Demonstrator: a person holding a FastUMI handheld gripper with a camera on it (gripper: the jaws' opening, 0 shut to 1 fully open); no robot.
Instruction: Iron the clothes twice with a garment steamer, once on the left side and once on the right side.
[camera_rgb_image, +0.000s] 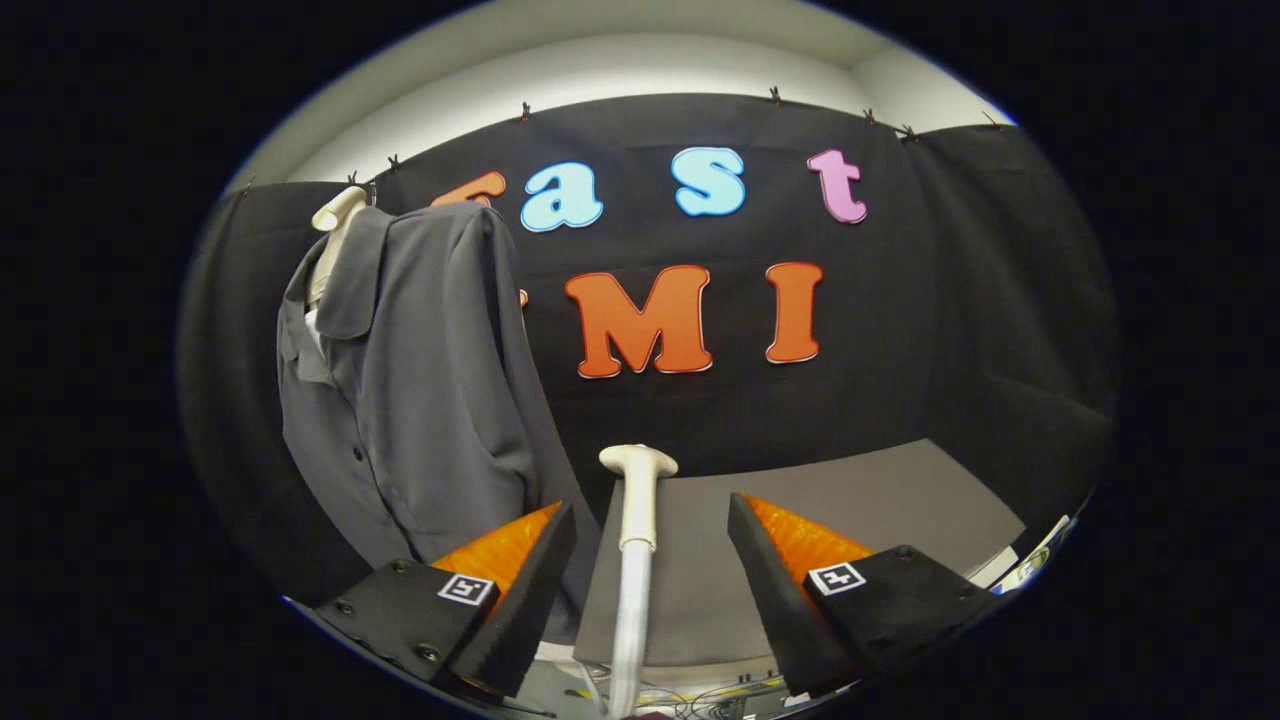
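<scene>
My gripper (650, 560) stands with its fingers spread apart, touching nothing. Between them rises the white steamer handle (637, 500), upright on its hose, just ahead over the grey desk (900, 500). Beyond, off to the left, the grey shirt (420, 380) hangs on its form. If I close off-centre, I judge the slim handle could tip or slip sideways out of the pads.

grey table (880, 500) | bare ahead | papers (1030, 565) at its edge
</scene>
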